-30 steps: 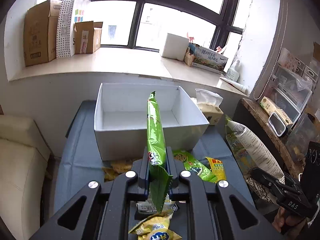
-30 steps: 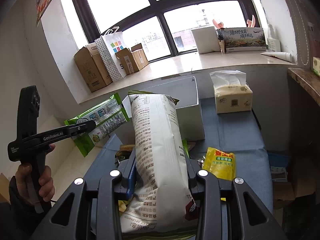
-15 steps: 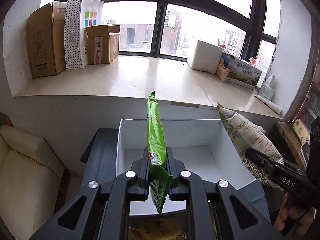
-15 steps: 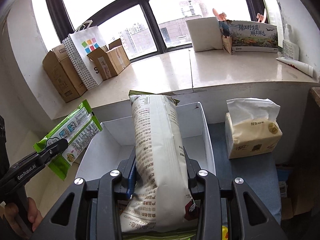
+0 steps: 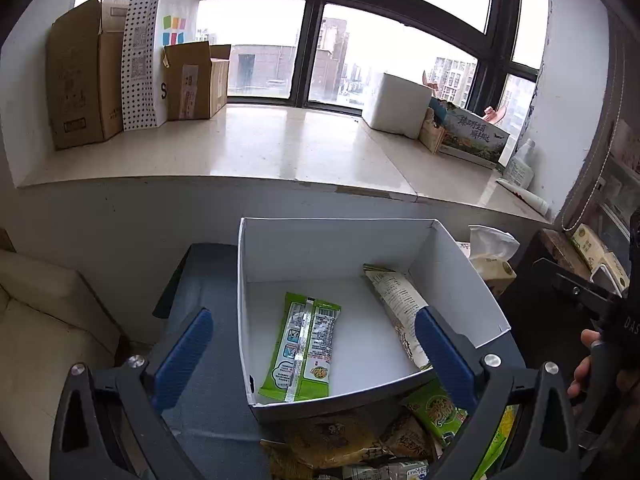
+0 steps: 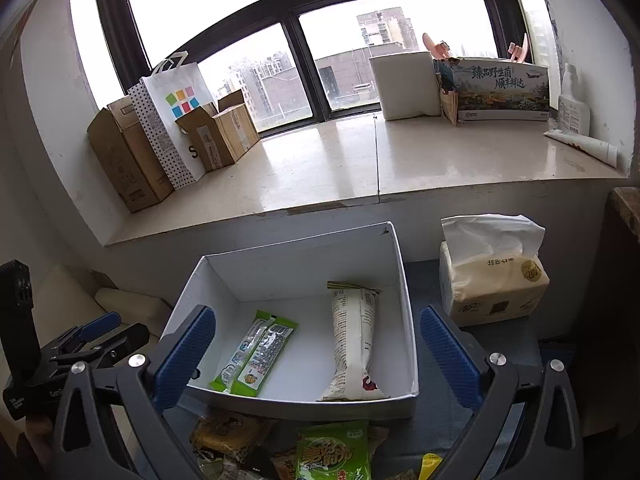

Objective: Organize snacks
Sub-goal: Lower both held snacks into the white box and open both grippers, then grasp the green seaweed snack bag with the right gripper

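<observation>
A white open box [image 5: 460,264] [image 6: 406,304] stands on a blue-grey table. A green snack packet [image 5: 304,346] [image 6: 254,352] lies flat in its left half. A long white snack bag [image 5: 400,312] [image 6: 354,340] lies along its right side. My left gripper [image 5: 312,350] is open and empty above the box's near edge. My right gripper [image 6: 318,354] is open and empty above the box too. The left gripper shows at the left edge of the right wrist view [image 6: 96,336]. Loose snack packets [image 5: 360,440] [image 6: 332,454] lie on the table in front of the box.
A tissue pack [image 6: 492,276] [image 5: 490,256] stands right of the box. A stone window sill [image 5: 280,148] behind holds cardboard boxes [image 5: 76,76], a dotted paper bag [image 6: 172,120] and a white block [image 6: 404,84]. A cream sofa [image 5: 44,332] is left; a wooden shelf [image 5: 560,244] is right.
Both grippers have opened and let go. The green packet and the white bag have dropped and now lie in the box.
</observation>
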Demonstrator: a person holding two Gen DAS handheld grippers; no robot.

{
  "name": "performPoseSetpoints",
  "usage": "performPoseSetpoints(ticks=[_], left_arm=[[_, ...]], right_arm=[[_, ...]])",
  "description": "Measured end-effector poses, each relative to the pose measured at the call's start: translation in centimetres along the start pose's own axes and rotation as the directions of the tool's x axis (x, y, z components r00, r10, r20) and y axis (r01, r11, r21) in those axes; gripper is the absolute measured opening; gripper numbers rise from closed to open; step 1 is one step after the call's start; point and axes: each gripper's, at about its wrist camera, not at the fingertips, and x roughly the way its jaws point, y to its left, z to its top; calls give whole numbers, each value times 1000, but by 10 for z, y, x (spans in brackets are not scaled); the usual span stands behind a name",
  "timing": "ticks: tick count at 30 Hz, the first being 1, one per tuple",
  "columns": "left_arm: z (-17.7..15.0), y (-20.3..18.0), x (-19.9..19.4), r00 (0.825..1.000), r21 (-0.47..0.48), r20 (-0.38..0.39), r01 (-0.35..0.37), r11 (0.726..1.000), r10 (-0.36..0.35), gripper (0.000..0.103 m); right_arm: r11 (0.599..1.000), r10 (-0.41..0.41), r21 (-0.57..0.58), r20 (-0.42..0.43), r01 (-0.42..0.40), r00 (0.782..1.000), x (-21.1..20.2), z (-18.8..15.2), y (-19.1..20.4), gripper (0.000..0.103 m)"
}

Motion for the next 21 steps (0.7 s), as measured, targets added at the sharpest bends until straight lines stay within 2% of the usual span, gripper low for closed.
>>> performPoseSetpoints(ticks=[3,6,10,12,16,19,21], left_arm=[[-4,-8,-20,999,39,17,43,998,-44,103],[-13,-17,-41,999,77,28,17,997,-19,103],[-37,-24,-77,994,100,54,87,991,-93,103],[-54,-28,-92,993,115,61,92,989,-100,103],[-94,-31,-107,993,95,28,110,989,-113,103],[-126,-35,-114,992,98,9,122,988,-123,103],[-147,-40,-113,989,97,-30,144,985,-142,103]], right_arm=[[999,43,5,51,-43,998,-23,-9,2,103],[998,66,-23,116,-64,991,-50,-18,4,103],[992,121,-43,158,-116,980,-82,-42,3,103],[990,133,-58,146,-125,980,-93,-59,2,103],[996,60,-70,113,-53,992,-105,-109,-2,103],[997,57,-65,85,-51,995,-113,-151,-5,103],[998,54,-44,65,-51,996,-114,-173,-7,103]])
